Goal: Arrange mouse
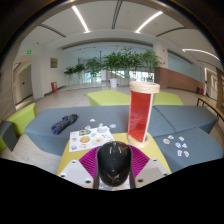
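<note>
A black computer mouse [114, 163] sits between my gripper's [113, 168] two magenta pads [88, 162]. Both pads press against its sides, so the gripper is shut on the mouse and holds it above a grey table [40, 128]. The mouse hides the gap between the fingertips and the surface straight below.
Just beyond the mouse lies a white sheet with coloured stickers [92, 137] on a yellow mat [75, 148]. A tall red box [142, 110] stands to its right. A dark object [64, 123] lies far left. Small white pieces [178, 146] are scattered at the right.
</note>
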`<state>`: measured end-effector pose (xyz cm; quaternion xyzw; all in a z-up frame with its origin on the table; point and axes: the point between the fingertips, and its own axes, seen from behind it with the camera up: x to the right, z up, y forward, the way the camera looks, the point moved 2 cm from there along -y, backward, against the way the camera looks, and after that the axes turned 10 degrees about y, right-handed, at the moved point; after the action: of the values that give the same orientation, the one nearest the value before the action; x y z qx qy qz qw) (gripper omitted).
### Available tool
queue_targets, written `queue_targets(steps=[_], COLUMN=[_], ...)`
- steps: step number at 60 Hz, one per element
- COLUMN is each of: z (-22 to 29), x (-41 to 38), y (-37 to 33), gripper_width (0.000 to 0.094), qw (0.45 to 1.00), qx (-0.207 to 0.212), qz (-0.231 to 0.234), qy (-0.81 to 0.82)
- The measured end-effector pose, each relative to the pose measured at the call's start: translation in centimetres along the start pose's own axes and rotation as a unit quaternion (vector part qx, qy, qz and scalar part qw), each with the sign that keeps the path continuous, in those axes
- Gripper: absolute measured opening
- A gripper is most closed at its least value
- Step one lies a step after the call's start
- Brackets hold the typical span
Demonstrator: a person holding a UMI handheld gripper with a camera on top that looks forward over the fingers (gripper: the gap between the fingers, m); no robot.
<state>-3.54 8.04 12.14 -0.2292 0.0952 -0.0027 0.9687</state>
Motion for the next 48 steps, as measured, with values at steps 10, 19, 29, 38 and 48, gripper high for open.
queue_targets(steps=[10,19,29,38,48], z=[-7.9,-11.1,-10.4,-8.9,-10.6], x=[-2.9,-2.2,-2.0,-4.5,-8.0], y=[4.6,5.5,2.3,-5.4,-15.9], gripper_width=[0.0407,0.0534,0.0833,0.0834,0.0836], qw=[0.998,0.995,0.992,0.993,0.988], qx=[-0.061,-0.093,-0.113,-0.090,-0.083], qz=[0.010,-0.001,0.000,0.029,0.081], qy=[-0.016,-0.029,-0.053,-0.070,-0.103])
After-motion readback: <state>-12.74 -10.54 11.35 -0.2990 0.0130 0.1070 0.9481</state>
